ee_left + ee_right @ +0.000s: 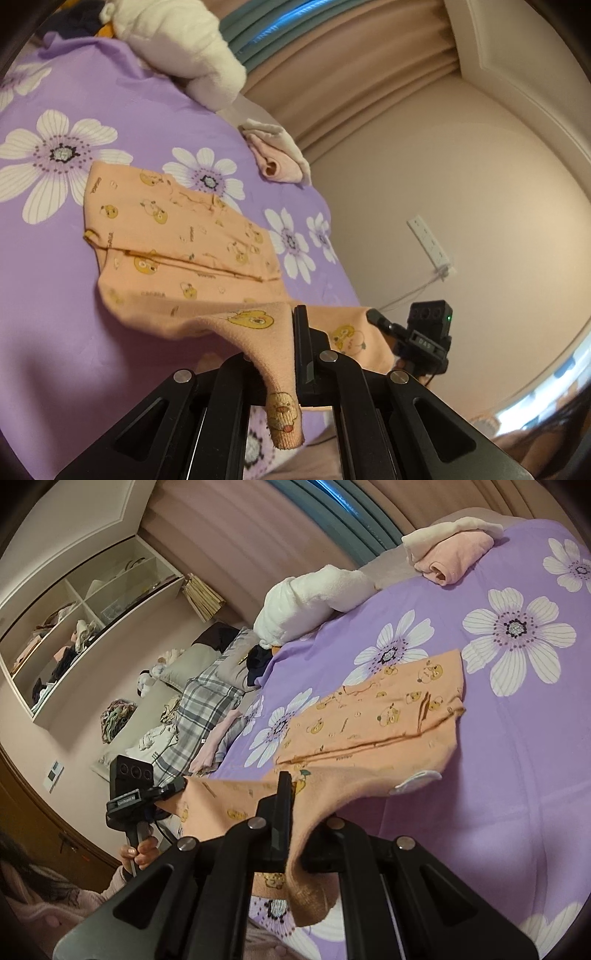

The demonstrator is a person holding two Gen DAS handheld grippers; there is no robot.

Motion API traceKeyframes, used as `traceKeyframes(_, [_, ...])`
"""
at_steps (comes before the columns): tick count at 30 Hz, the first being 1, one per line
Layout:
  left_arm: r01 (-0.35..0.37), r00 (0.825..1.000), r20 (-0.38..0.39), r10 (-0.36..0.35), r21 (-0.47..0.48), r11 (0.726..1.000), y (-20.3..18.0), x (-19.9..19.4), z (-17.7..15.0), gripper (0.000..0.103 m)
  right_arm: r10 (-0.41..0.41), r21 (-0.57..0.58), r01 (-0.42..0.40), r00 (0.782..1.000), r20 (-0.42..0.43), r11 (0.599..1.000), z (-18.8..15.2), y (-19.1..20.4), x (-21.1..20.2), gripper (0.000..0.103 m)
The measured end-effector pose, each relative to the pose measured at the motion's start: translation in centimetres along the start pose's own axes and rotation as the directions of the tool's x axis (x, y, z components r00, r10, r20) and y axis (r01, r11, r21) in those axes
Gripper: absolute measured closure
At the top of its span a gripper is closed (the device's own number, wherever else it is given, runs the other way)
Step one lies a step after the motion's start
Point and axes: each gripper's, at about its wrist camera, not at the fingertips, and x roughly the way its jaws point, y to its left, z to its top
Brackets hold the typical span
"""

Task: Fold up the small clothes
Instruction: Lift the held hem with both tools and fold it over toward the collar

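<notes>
**Both claws pinch the near hem; the rest of the garment lies ahead on the bed**

The left claw (295, 354) is fully closed on one near corner of the orange printed garment (177, 236), with a cuff of the cloth hanging down past its jaws. The right claw (284, 812) is likewise clamped tight on the other near corner. Between the two, the held edge hangs lifted just above the bed (55, 295), running crosswise from one claw to the other.

From either claw the garment stretches forward and away: its far part lies flat on the purple flowered sheet, already doubled once along a seam line, and its long axis runs away from the person. Any fold, I judge, means carrying the held edge forward over that flat part. Neither hand is nearer; both sit at the same near hem.

Counted: one orange garment in hand, two claws, one folded pink-and-white piece (454, 550) at the far edge of the bed, one white plush pillow (314, 598).
</notes>
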Motion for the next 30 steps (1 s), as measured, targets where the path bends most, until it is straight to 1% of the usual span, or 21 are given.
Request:
traceKeyframes(2, [-0.001,1.000,0.019,0.001,-0.016,1.000,0.6,0.4,0.9,0.103,0.001,0.008,-0.001,1.000,0.010,1.000,0.8,-0.6,0.1,0.097])
traceKeyframes(7, [-0.008,0.998,0.067,0.010,-0.037,0.999,1.9,0.9,3.3,0.103,-0.026,0.052,0.023,0.999,0.045,0.998,3.3,-2.2,1.7,0.097])
traceKeyframes(10, [-0.017,0.995,0.099,0.023,-0.067,0.998,3.4,1.6,5.1,0.103,-0.042,0.077,0.037,0.997,0.064,0.996,5.1,-3.3,2.8,0.097])
traceKeyframes(15, [-0.040,0.992,0.116,0.053,-0.112,0.993,5.7,3.2,7.3,0.103,-0.079,0.122,0.071,0.995,0.061,0.990,8.0,-5.4,5.3,0.098])
traceKeyframes(21, [-0.092,0.991,0.084,0.106,-0.157,0.983,8.5,5.7,9.8,0.103,-0.122,0.189,0.112,0.992,0.041,0.976,11.2,-8.3,9.1,0.098])
traceKeyframes(26, [-0.130,0.988,0.047,0.145,-0.228,0.965,11.4,7.9,11.7,0.103,-0.151,0.249,0.144,0.988,0.012,0.958,13.0,-10.6,11.8,0.098])
traceKeyframes(30, [-0.160,0.985,0.016,0.171,-0.283,0.946,13.5,9.4,12.5,0.103,-0.175,0.306,0.182,0.983,-0.050,0.935,13.8,-12.8,13.8,0.098])
